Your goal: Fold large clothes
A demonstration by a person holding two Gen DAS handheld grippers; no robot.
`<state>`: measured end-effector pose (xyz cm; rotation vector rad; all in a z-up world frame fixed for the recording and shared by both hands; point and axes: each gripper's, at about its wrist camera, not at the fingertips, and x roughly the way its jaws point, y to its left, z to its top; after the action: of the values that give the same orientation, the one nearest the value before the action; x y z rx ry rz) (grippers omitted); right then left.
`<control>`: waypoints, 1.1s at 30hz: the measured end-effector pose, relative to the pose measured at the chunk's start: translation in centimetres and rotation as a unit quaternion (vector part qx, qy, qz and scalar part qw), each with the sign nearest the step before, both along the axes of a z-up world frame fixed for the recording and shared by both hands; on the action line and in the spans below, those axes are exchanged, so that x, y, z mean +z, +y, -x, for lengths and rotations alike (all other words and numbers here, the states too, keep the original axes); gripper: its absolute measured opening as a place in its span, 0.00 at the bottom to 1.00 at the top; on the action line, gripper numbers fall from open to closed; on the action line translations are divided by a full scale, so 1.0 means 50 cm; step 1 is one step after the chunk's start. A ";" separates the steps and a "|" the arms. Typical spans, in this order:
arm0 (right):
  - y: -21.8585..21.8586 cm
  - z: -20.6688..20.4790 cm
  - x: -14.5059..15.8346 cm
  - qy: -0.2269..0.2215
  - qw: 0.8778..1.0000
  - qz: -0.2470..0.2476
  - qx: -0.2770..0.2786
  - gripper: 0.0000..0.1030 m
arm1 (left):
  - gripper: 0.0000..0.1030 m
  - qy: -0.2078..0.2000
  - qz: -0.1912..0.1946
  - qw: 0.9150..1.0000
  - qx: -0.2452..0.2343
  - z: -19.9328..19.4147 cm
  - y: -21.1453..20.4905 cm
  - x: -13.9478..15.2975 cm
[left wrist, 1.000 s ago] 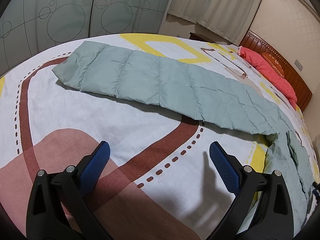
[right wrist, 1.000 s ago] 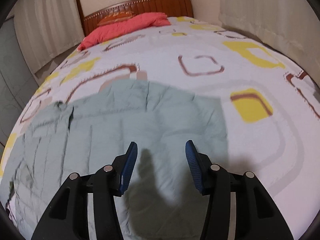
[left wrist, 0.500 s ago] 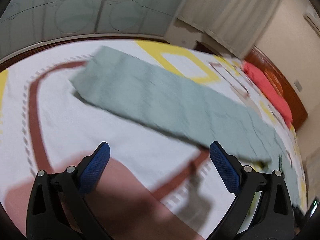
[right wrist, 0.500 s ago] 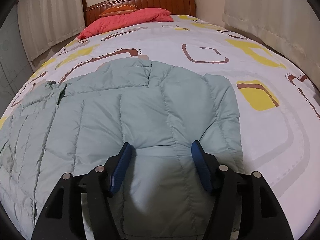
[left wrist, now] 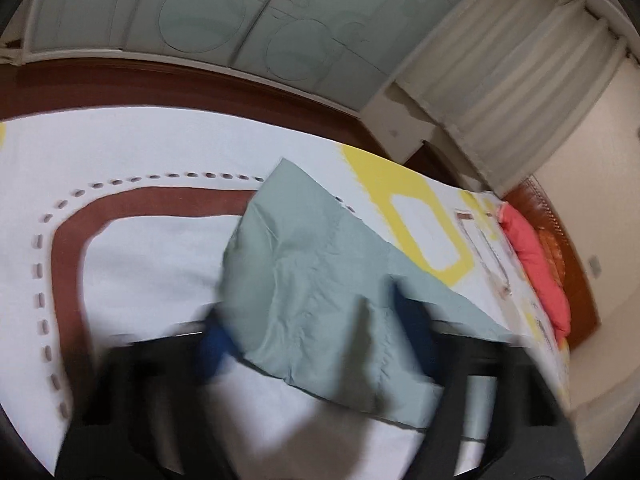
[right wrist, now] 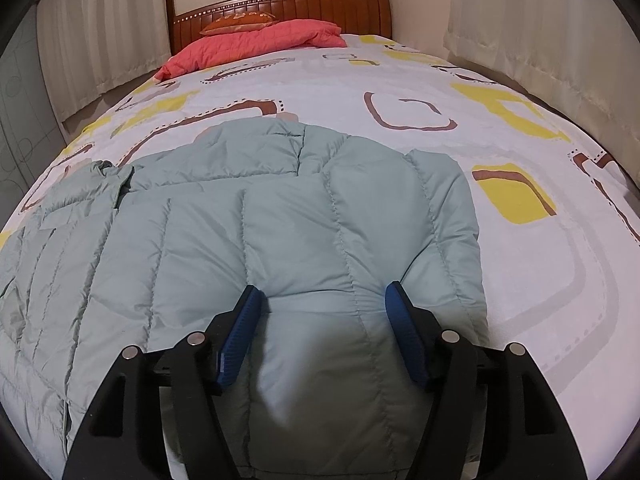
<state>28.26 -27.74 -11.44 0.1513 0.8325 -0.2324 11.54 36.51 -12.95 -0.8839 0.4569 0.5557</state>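
A pale green quilted down jacket (right wrist: 248, 232) lies spread on the patterned bed sheet (right wrist: 500, 128). My right gripper (right wrist: 324, 312) is open, low over the jacket, its blue pads on either side of a puffed panel near the jacket's right edge. In the left wrist view the end of a long green sleeve (left wrist: 312, 264) lies between the blurred blue fingers of my left gripper (left wrist: 316, 332), which is open around the sleeve end. Motion blur hides whether the pads touch the cloth.
A red pillow (right wrist: 256, 44) and an orange cushion (right wrist: 238, 22) lie by the wooden headboard (right wrist: 280, 4). Curtains (right wrist: 532, 28) hang on both sides. Glass wardrobe doors (left wrist: 200, 20) stand past the bed's foot. Bare sheet lies right of the jacket.
My left gripper has swung forward to the sleeve end, which now lies between its fingers. My right gripper has dropped lower onto the jacket's right side.
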 end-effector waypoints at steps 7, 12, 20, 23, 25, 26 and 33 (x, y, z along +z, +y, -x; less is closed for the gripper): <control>-0.001 0.001 -0.001 -0.001 1.000 0.000 0.000 0.63 | 0.09 0.008 -0.048 0.999 -0.007 -0.031 -0.012 0.035; -0.002 0.001 0.000 -0.002 1.000 0.001 0.000 0.63 | 0.09 -0.012 -0.100 0.991 -0.087 -0.087 -0.129 0.099; -0.002 0.003 0.002 -0.004 1.000 -0.005 -0.001 0.63 | 0.09 -0.023 -0.124 0.958 -0.257 -0.227 -0.424 0.138; -0.003 0.004 0.003 -0.006 1.000 -0.007 -0.001 0.63 | 0.09 -0.024 -0.128 0.944 -0.304 -0.274 -0.527 0.141; -0.004 0.005 0.003 -0.007 1.000 -0.009 -0.002 0.63 | 0.09 -0.024 -0.136 0.930 -0.341 -0.302 -0.605 0.141; -0.005 0.005 0.003 -0.008 1.000 -0.011 -0.002 0.63 | 0.09 -0.023 -0.140 0.926 -0.351 -0.304 -0.632 0.135; -0.008 0.005 0.000 -0.010 1.000 -0.016 -0.002 0.63 | 0.09 -0.003 -0.152 0.897 -0.415 -0.349 -0.806 0.086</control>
<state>27.99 -28.13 -11.44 0.1850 0.8156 -0.2205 29.00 -3.78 -8.64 -0.3244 0.6663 -0.1671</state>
